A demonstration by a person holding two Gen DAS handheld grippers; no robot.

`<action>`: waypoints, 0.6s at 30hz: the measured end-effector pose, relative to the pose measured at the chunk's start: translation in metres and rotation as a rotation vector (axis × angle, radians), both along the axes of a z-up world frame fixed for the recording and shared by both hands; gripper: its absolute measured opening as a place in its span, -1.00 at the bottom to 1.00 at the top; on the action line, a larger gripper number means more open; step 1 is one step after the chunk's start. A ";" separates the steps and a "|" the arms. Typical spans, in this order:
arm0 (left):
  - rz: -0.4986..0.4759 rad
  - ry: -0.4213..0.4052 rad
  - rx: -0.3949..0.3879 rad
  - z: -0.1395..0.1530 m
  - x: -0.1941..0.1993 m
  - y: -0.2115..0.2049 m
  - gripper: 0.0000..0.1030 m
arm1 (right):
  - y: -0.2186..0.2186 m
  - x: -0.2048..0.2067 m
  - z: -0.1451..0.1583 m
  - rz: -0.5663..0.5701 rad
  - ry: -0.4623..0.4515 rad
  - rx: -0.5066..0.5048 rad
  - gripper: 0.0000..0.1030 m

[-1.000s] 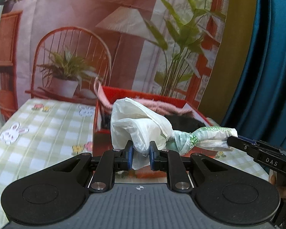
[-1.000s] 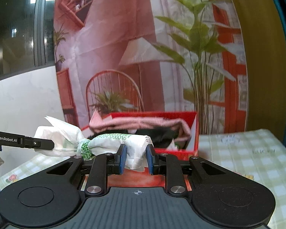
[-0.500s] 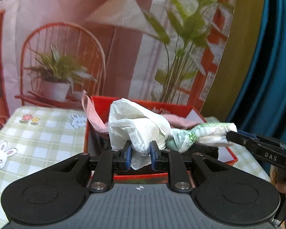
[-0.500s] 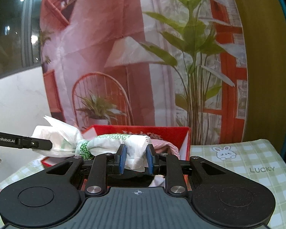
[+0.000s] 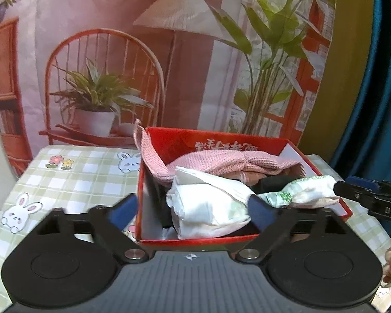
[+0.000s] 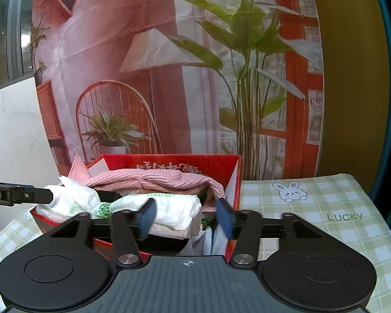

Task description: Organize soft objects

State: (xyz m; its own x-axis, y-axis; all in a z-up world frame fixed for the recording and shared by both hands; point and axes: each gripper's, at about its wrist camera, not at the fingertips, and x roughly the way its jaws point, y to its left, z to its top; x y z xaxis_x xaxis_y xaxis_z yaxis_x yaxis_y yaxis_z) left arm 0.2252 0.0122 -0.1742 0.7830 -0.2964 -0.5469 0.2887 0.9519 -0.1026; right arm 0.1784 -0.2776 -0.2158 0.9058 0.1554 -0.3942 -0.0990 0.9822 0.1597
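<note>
Each view looks forward and slightly downward along its own gripper's two black fingers, close above the checked green tablecloth (image 5: pixel 65 180). The left wrist camera sits directly behind the open red cardboard box (image 5: pixel 242 140), which lies straight ahead. The right wrist camera sees that box (image 6: pixel 174 163) ahead and slightly left. Both views share the box and the printed room-scene backdrop (image 5: pixel 185 52).

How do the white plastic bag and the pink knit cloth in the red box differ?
The white plastic bag is smooth, crinkled film with green print; the pink knit cloth is matte and ribbed. The bag lies at the near side of the red box; the cloth sits behind it, with one end draped over the box's far-left corner. Both are soft and inside the box.
</note>
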 end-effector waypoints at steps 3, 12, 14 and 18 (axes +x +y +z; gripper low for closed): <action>0.040 -0.006 0.032 0.004 -0.001 -0.002 0.98 | 0.004 -0.005 0.005 0.009 -0.011 -0.017 0.17; 0.099 -0.059 0.110 0.022 -0.021 -0.008 1.00 | 0.019 -0.021 0.023 0.064 -0.027 -0.004 0.93; 0.114 -0.073 0.151 0.026 -0.026 -0.012 1.00 | 0.022 -0.026 0.029 0.055 -0.035 -0.002 0.99; 0.109 -0.108 0.166 0.035 -0.039 -0.016 1.00 | 0.025 -0.035 0.041 0.047 -0.027 0.011 0.99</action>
